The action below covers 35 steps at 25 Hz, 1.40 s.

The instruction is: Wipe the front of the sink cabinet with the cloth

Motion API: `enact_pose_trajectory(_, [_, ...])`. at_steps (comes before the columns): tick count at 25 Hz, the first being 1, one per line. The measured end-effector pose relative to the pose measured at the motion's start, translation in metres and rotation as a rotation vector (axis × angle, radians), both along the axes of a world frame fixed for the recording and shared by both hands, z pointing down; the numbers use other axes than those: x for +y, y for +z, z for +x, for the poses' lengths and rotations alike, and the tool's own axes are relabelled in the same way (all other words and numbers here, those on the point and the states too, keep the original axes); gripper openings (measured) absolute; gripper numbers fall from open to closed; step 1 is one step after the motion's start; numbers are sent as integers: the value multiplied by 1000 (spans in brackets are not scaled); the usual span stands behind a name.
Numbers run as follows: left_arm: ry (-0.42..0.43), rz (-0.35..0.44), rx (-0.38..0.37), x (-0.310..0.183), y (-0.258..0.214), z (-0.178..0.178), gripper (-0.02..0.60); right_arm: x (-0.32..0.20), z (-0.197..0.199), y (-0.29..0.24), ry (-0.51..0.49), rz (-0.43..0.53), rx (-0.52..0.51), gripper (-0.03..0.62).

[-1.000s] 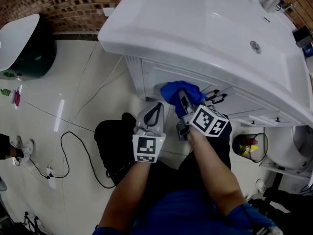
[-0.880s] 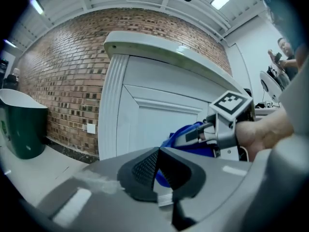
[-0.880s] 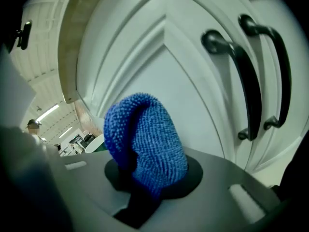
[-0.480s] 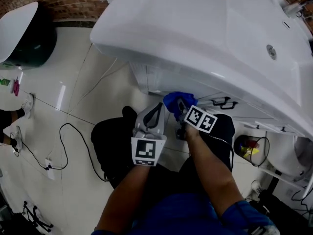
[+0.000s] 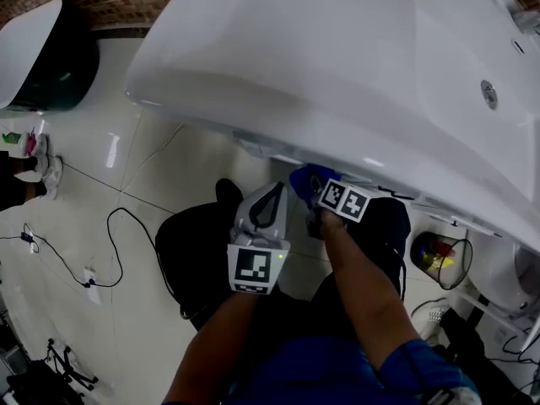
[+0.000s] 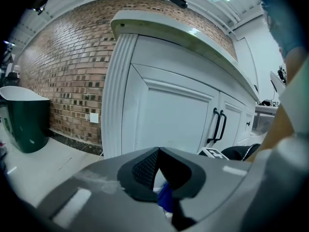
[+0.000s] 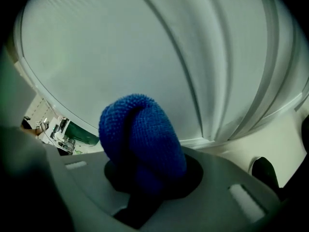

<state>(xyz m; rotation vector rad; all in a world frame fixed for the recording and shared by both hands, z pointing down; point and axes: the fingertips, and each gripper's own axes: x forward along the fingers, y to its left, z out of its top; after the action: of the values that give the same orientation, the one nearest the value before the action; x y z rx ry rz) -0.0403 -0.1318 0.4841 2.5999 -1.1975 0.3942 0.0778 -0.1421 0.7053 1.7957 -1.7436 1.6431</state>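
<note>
The white sink top [image 5: 337, 66] overhangs the cabinet and hides most of its front in the head view. A blue cloth [image 5: 304, 178] shows just under the overhang, and my right gripper [image 5: 312, 188] is shut on it. In the right gripper view the bunched cloth [image 7: 140, 134] bulges out of the right gripper [image 7: 147, 178], close against a white cabinet door panel [image 7: 145, 47]. My left gripper [image 5: 275, 191] hangs beside the right one, a little to its left. It is shut [image 6: 158, 152], holds nothing and faces the cabinet front [image 6: 164, 115].
Black door handles [image 6: 218, 125] sit on the cabinet's right doors. A dark green bin with a white lid [image 5: 38, 57] stands at the far left by the brick wall. A black cable [image 5: 118, 243], a dark bundle [image 5: 190, 256] and a wire basket [image 5: 439, 256] are on the tiled floor.
The view has leaned further over the sink, so the overhang now hides more of the cabinet. My right gripper and the cloth have slid slightly left under it. The left gripper has barely moved.
</note>
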Motion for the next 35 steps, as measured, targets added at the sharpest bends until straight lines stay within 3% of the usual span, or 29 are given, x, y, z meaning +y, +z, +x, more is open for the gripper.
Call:
enact_pose_trajectory(4, [15,-3,-8,0,3,3,2,6,-2,-2,-29,-7,-4,71])
enact_pose_trajectory(7, [27,7,-8,-1,1,6,2,7,-12,-34,-61,64,-27,71])
enact_pose_trajectory(10, [39,25,-3,2,-3,14,2,11,-19,-88,-75,186,-28,72])
enact_pose_trajectory(18, [107,87,33,24,-21,54,2,22,-6,-273,-80,619,9,71])
enact_pose_trajectory(21, [136,107,44,35,-26,66,2,17,0,-317,-73,719,-11,72])
enact_pose_trajectory(27, [138,127,52,41,-33,68,2,1,13,-315,-44,696,-15,72])
enact_pose_trajectory(35, [94,98,57,30,-27,58,2,3,18,-254,-8,558,-5,72])
